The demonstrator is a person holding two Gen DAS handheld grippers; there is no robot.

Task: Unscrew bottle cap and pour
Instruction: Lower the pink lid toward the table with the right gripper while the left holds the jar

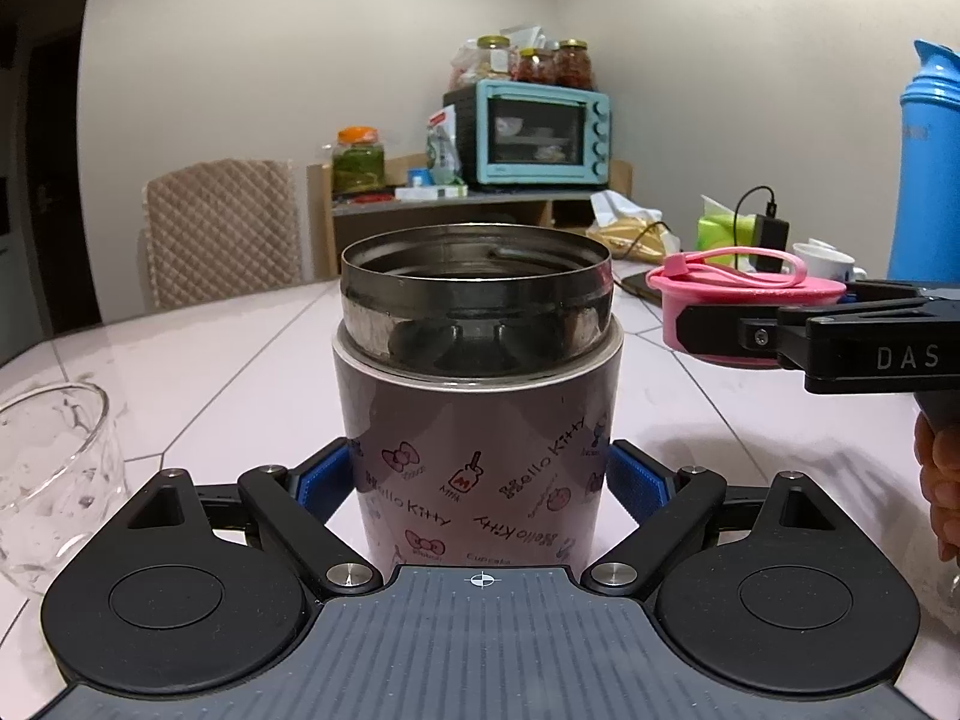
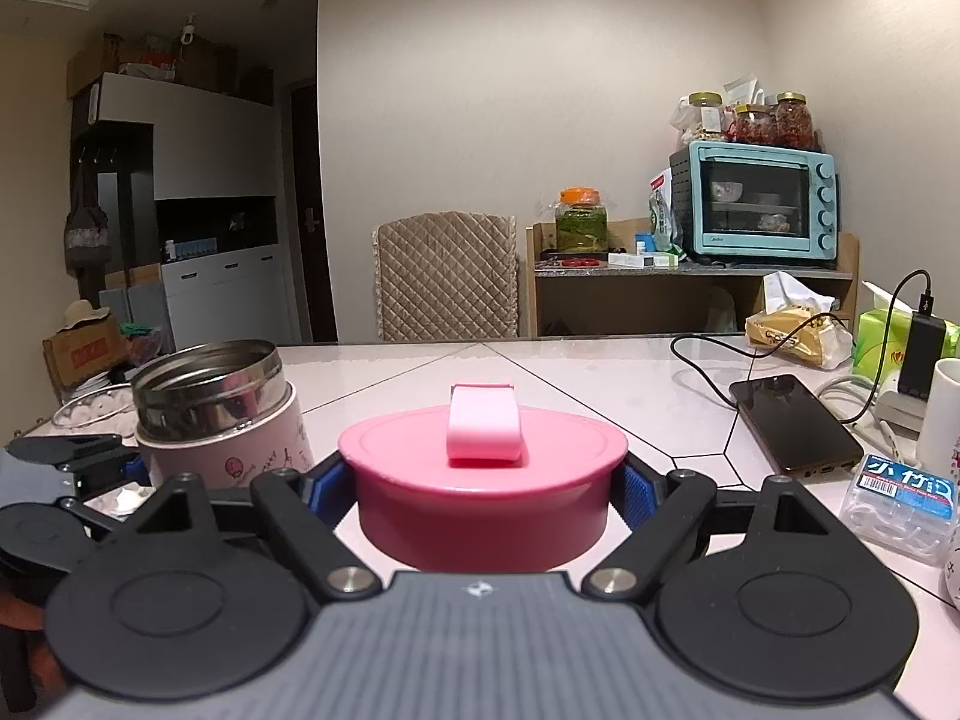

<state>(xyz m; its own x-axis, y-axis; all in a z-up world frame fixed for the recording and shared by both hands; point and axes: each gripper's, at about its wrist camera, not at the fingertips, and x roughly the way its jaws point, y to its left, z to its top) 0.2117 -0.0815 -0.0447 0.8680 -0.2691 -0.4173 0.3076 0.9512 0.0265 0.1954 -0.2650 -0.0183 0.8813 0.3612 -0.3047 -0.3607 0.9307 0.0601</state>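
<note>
Cap is off the bottle. Left gripper [image 1: 480, 474] is clamping the pink Hello Kitty thermos jar [image 1: 477, 420] low on its body, blue pads [image 1: 327, 474] pressing both sides; the jar is standing upright on the white tiled table [image 1: 210, 360] with its steel threaded mouth open. Right gripper [image 2: 483, 486] is closed around the pink screw cap [image 2: 483, 480], strap loop on top, carrying it off to the jar's right, clear of the mouth and apparently above the table.

Status as I'm reading it: the unscrewing part looks done, since the cap is separated. Pouring is what's unclear. A clear glass cup [image 1: 51, 474] is sitting just left of the jar, likely the target, and I'm not seeing liquid in it, though only part of it shows. Can't tell the jar's fill level either; interior is reading dark. This could equally be post-pour, with the cap about to be refitted.
</note>
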